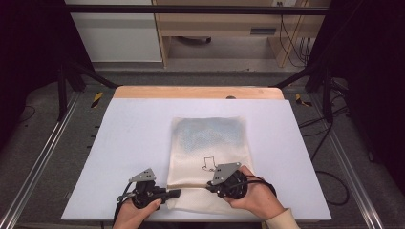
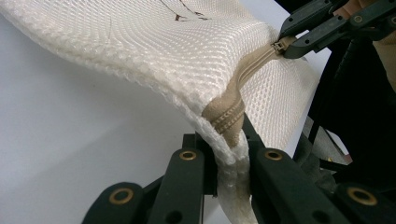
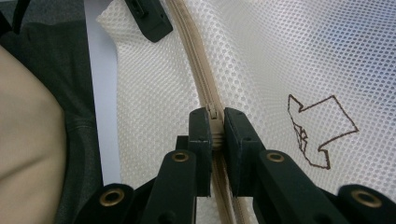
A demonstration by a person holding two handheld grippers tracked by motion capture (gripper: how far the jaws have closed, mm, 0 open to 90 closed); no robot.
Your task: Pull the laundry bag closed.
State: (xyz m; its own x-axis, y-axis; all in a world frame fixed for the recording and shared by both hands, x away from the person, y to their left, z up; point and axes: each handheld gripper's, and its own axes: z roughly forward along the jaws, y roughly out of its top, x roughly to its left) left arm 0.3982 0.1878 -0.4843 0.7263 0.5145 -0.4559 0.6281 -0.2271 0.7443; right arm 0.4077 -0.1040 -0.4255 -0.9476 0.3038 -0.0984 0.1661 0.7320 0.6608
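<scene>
A white mesh bag (image 1: pixel 210 138) with a small dark line drawing (image 3: pixel 317 128) lies flat on the pale table (image 1: pixel 124 143). A beige zipper (image 2: pixel 254 63) runs along its near edge. My left gripper (image 2: pixel 229 144) is shut on the bag's near-left corner, at the zipper's end, and lifts that corner slightly. My right gripper (image 3: pixel 215 123) is shut on the zipper pull (image 3: pixel 213 114), a little way along the zipper from the left one. In the high view the left gripper (image 1: pixel 175 193) and right gripper (image 1: pixel 209 185) sit close together at the bag's front edge.
The table's front edge (image 1: pixel 191 217) lies just below both hands. Bare table surface spreads left, right and behind the bag. Metal frame rails (image 1: pixel 33 162) flank the table, cables (image 1: pixel 334 181) lie on the floor at right, and wooden furniture (image 1: pixel 215 24) stands behind.
</scene>
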